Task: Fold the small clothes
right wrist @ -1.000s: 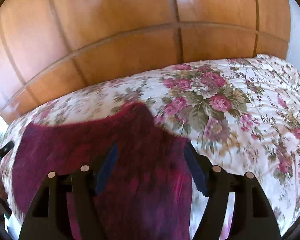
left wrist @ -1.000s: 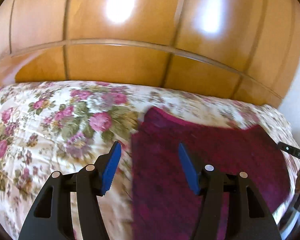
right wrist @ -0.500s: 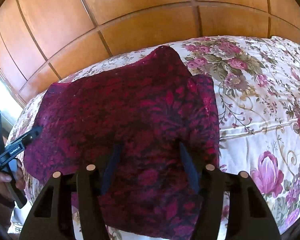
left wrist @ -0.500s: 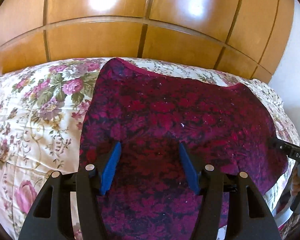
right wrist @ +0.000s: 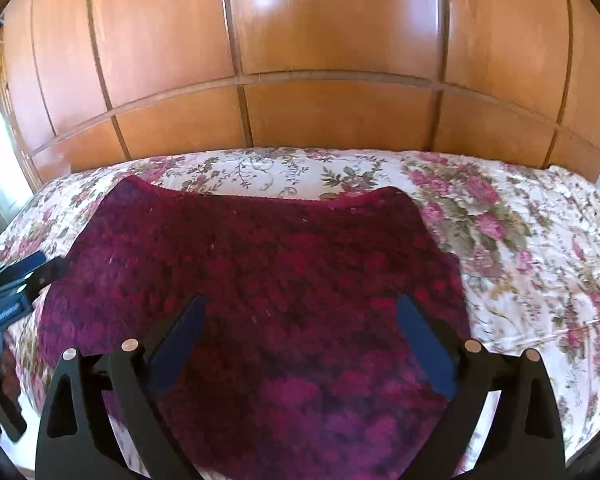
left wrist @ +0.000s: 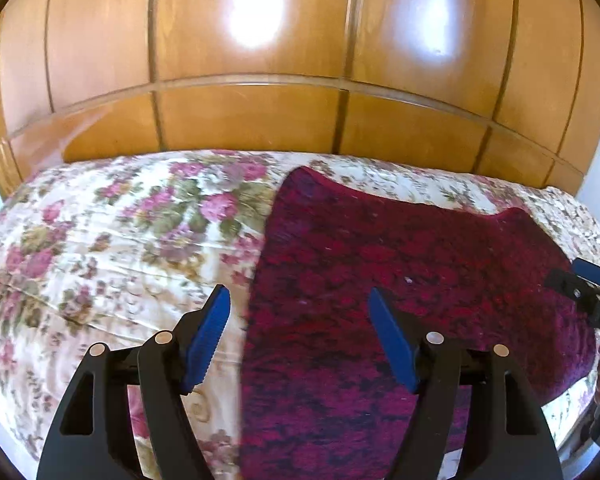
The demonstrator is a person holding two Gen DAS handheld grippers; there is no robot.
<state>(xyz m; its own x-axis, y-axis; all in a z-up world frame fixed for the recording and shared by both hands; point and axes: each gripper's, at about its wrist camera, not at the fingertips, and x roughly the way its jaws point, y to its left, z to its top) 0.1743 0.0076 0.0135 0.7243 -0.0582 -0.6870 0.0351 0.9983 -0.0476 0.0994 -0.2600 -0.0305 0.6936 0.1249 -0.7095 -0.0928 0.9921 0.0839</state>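
Maroon garment (right wrist: 260,280) spread flat, unfolded, on bed (right wrist: 540,240) toward far edge. Left hand-held gripper (left wrist: 300,336) and right hand-held gripper (right wrist: 300,344) both spread, empty, above it. All folds remain.

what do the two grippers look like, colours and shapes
Both are alike. The left gripper has two black plastic fingers shaped like open triangular frames, each with round silver pins near the top and a ridged blue pad on its inner face. The right gripper has the same black frames and silver pins; its pads look darker blue in shadow. No cables or sleeves show.
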